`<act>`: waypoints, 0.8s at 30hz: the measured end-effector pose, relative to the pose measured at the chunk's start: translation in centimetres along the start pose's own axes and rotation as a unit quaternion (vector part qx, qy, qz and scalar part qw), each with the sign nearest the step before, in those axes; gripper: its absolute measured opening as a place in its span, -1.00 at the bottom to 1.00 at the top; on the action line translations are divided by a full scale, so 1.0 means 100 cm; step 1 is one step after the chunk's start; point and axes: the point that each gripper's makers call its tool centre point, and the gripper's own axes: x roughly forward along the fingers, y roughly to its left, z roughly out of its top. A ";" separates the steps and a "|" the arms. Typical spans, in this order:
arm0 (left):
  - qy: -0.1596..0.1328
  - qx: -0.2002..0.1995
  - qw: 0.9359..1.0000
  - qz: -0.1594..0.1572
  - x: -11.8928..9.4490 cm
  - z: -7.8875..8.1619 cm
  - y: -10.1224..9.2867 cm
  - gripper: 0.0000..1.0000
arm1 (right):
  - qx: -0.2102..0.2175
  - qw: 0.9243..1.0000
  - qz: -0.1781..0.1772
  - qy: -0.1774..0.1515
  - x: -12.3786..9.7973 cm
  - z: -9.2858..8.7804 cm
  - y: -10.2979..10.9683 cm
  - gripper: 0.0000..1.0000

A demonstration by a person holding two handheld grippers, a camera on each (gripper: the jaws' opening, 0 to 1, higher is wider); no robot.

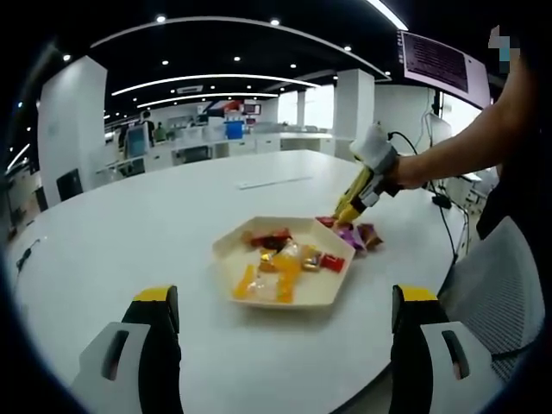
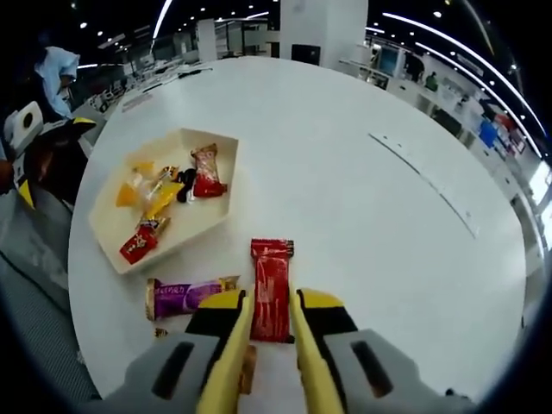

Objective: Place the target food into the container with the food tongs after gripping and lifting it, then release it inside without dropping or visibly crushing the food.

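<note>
Red snack bar (image 2: 271, 289) between tongs (image 2: 269, 354), lower end hidden by jaws.

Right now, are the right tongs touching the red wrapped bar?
Cannot tell. In the right gripper view the right tongs straddle the red wrapped bar on the table, but no plain contact or gap shows along its edges.

Can't read the far monitor (image 1: 444, 62), too blurry; red wrapper's (image 2: 271, 289) near end tucked behind the tongs (image 2: 267, 362).

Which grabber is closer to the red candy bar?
Right. The right gripper has its jaws around the red candy bar. The left gripper is back on the tray's other side.
</note>
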 end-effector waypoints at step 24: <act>0.000 0.005 1.000 -0.004 0.001 0.000 -0.002 0.99 | -0.001 0.999 -0.004 -0.037 -0.039 0.035 -0.020 -0.54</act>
